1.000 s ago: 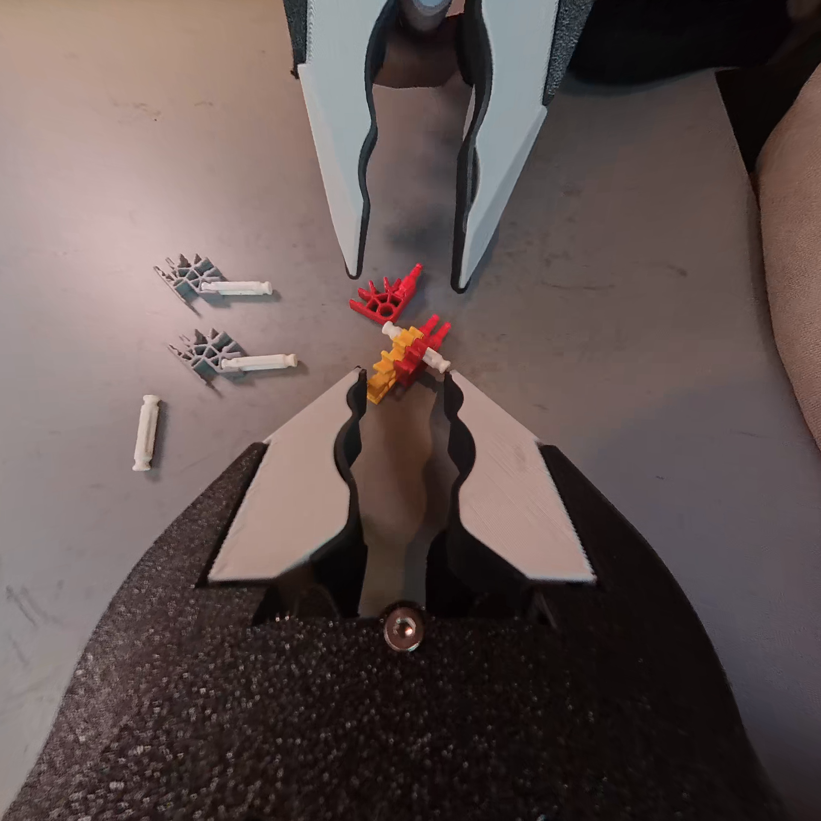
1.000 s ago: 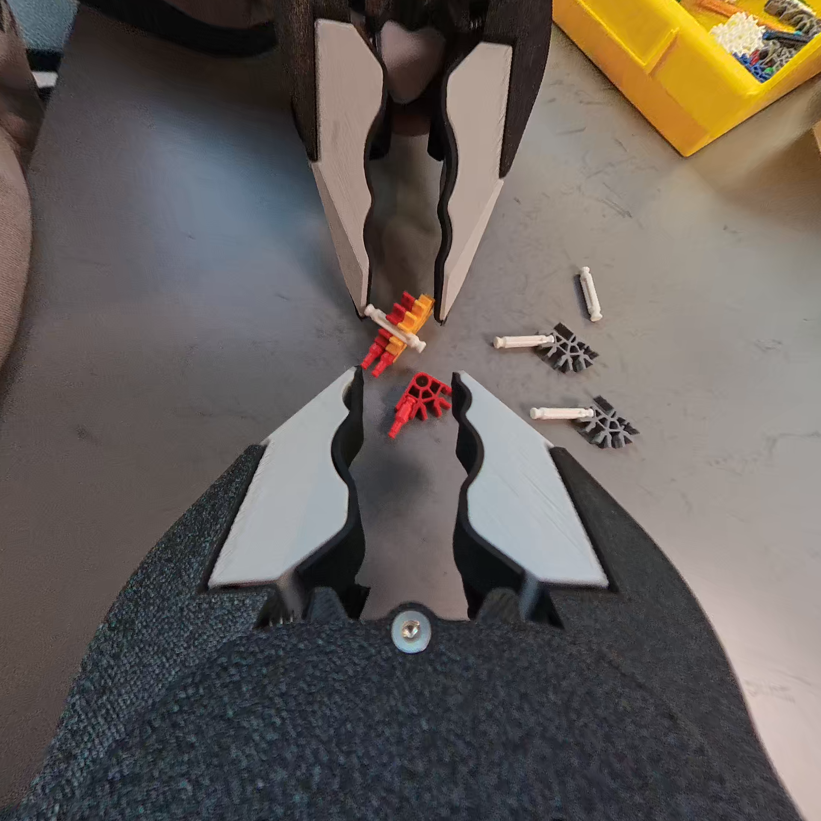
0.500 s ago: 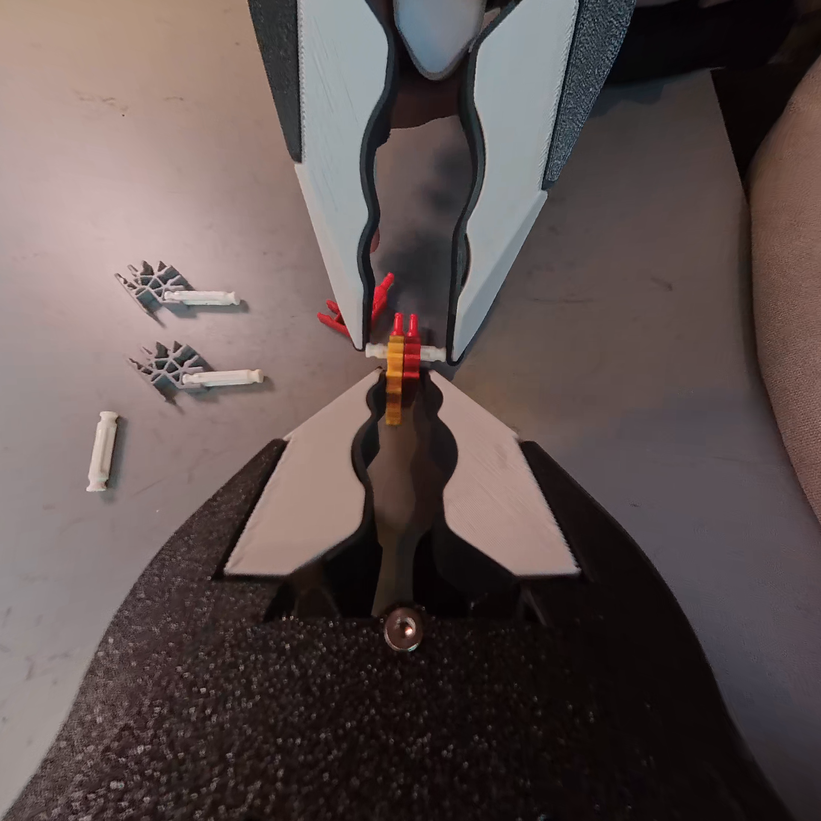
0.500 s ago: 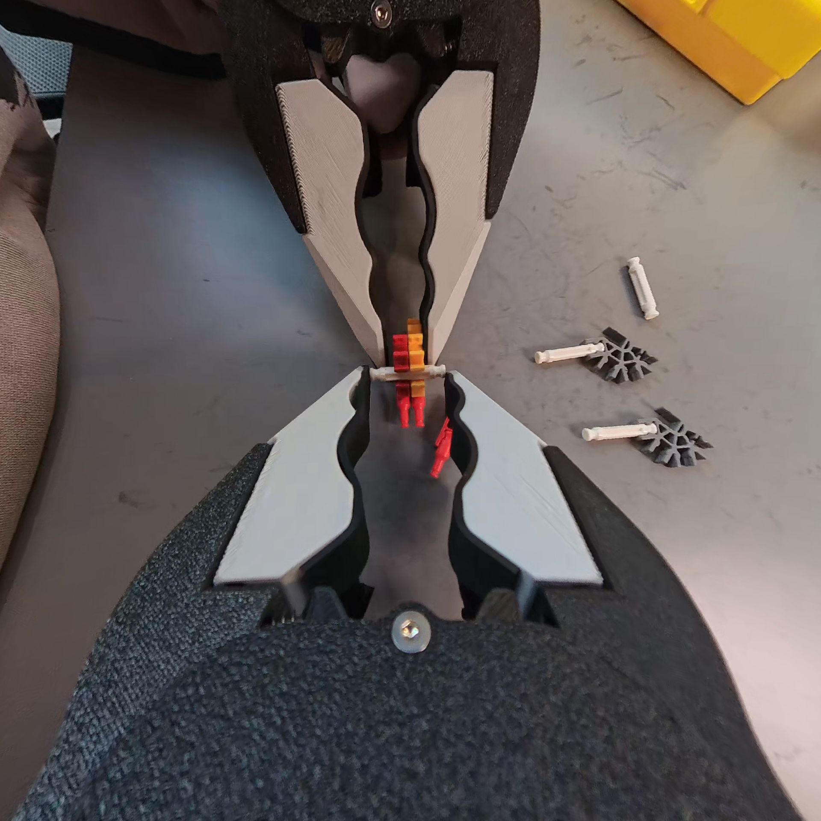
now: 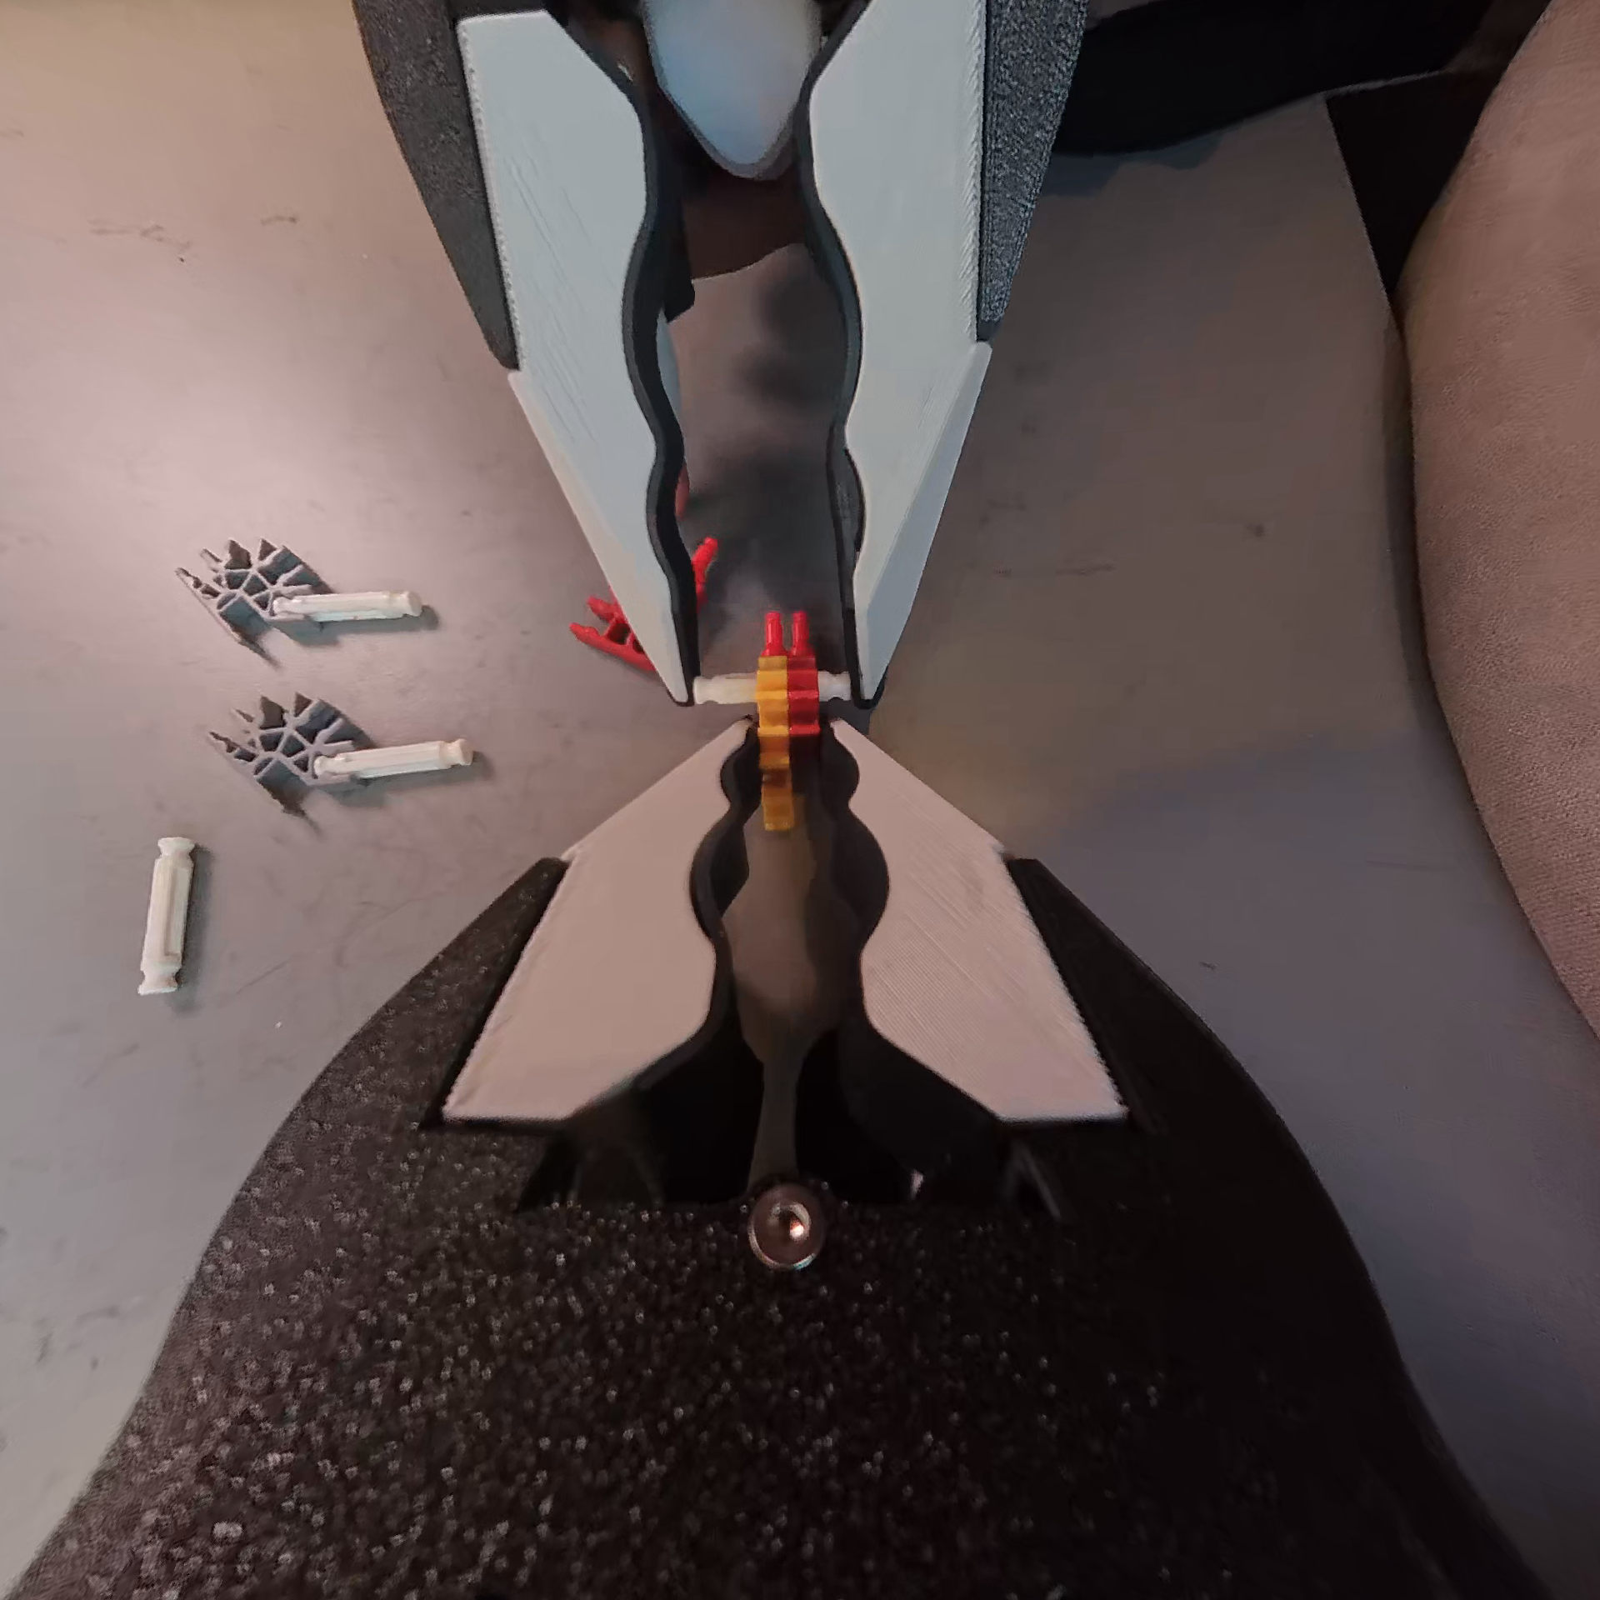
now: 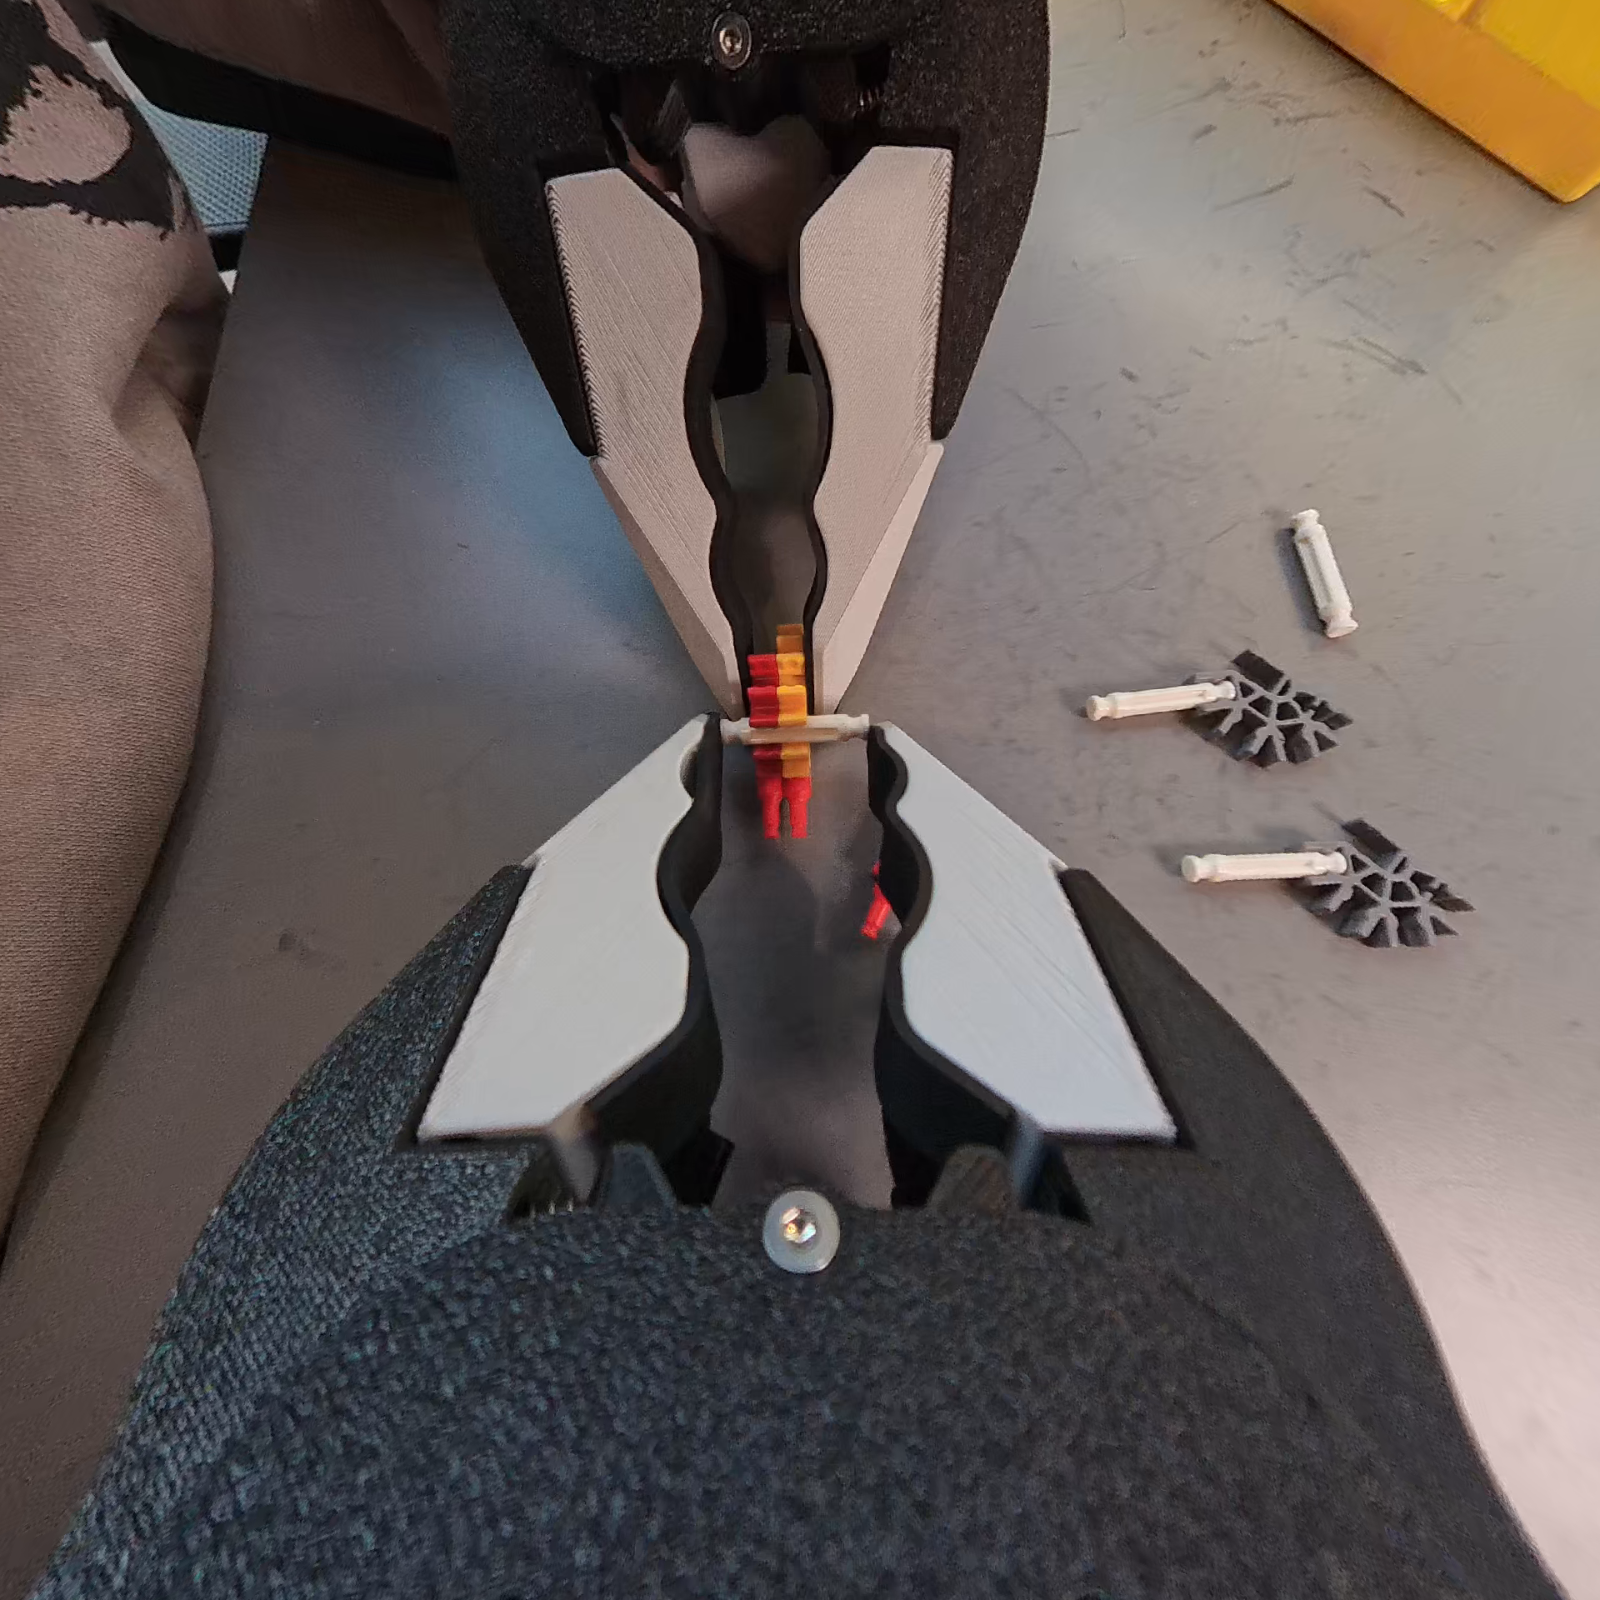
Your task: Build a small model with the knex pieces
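Note:
My left gripper [image 5: 790,732] is shut on a stack of red and yellow connectors [image 5: 777,779] held just above the grey table [image 5: 260,260]. A short white rod [image 5: 719,690] runs crosswise through the stack. My right gripper [image 6: 792,727] faces the left gripper tip to tip, and its fingers clasp the white rod [image 6: 835,725] by its two ends. The left gripper [image 6: 779,675] comes in from the top of the right wrist view. A loose red connector [image 5: 606,628] lies on the table under one right finger and is mostly hidden; it also shows in the right wrist view [image 6: 874,909].
Two grey connectors [image 5: 260,580] [image 5: 286,736], each with a white rod plugged in, lie to the left, and a loose white rod [image 5: 164,913] lies nearer. A yellow bin [image 6: 1472,87] stands at the far right. Brown upholstery [image 5: 1515,606] borders the table edge. Left and right tips are no more than a few centimetres apart. The right tips stand about 12 centimeters off the loose white rod [image 5: 164,913]. Look for it in the right wrist view [image 6: 1314,571] too.
Both grippers moved together and closed: the left took the red and yellow stack and turned it upright, and the right came around the white rod. Little differs over the last half second.

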### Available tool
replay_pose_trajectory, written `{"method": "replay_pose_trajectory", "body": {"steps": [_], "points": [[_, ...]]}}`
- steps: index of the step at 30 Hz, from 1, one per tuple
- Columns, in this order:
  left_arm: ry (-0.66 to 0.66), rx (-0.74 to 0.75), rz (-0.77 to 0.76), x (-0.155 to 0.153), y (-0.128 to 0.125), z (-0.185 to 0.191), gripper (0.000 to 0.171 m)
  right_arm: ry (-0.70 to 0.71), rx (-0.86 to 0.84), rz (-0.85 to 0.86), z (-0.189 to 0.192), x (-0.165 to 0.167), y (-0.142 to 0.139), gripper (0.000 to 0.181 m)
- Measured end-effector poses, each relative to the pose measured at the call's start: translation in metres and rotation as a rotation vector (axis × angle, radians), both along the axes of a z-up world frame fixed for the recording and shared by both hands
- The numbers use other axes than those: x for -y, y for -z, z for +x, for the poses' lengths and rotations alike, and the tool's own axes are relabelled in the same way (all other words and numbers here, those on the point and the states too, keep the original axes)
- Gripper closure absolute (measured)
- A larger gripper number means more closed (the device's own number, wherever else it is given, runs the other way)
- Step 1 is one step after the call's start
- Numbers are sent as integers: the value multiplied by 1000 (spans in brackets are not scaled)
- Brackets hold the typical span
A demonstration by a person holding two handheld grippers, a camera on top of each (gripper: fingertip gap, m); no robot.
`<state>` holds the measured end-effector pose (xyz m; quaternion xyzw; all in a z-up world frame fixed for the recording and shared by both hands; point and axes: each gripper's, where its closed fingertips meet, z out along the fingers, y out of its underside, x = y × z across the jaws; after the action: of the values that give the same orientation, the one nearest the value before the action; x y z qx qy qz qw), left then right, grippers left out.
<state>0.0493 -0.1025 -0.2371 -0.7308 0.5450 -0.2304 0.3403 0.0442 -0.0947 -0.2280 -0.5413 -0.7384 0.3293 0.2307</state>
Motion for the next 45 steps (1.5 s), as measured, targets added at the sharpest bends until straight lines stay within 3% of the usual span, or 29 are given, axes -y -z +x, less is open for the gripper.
{"method": "replay_pose_trajectory", "body": {"steps": [15, 20, 24, 27, 35, 38, 41, 45], "points": [[-37, 10, 12, -3, -1, -2, 154, -7, -17, 66, 1, -3, 2, 150], [-41, 9, 0, -1, -1, -4, 159, -1, -29, 68, 0, -4, 0, 146], [-45, 8, 4, -1, -1, -5, 159, 85, -85, 24, 6, -25, -23, 141], [-59, 12, 10, -3, -3, -8, 149, 125, -16, 3, 21, -38, -18, 149], [-142, 187, -59, -12, -27, -22, 147, 128, 120, 100, 24, -39, 9, 157], [-208, 225, -98, -22, -30, -27, 147, 102, 128, 110, 22, -32, 9, 168], [-282, 293, -159, -31, -35, -31, 147, 102, 76, 256, 18, -42, 5, 168], [-310, 396, -251, -34, -45, -29, 147, 3, -141, 402, 1, -30, -21, 168]]}}
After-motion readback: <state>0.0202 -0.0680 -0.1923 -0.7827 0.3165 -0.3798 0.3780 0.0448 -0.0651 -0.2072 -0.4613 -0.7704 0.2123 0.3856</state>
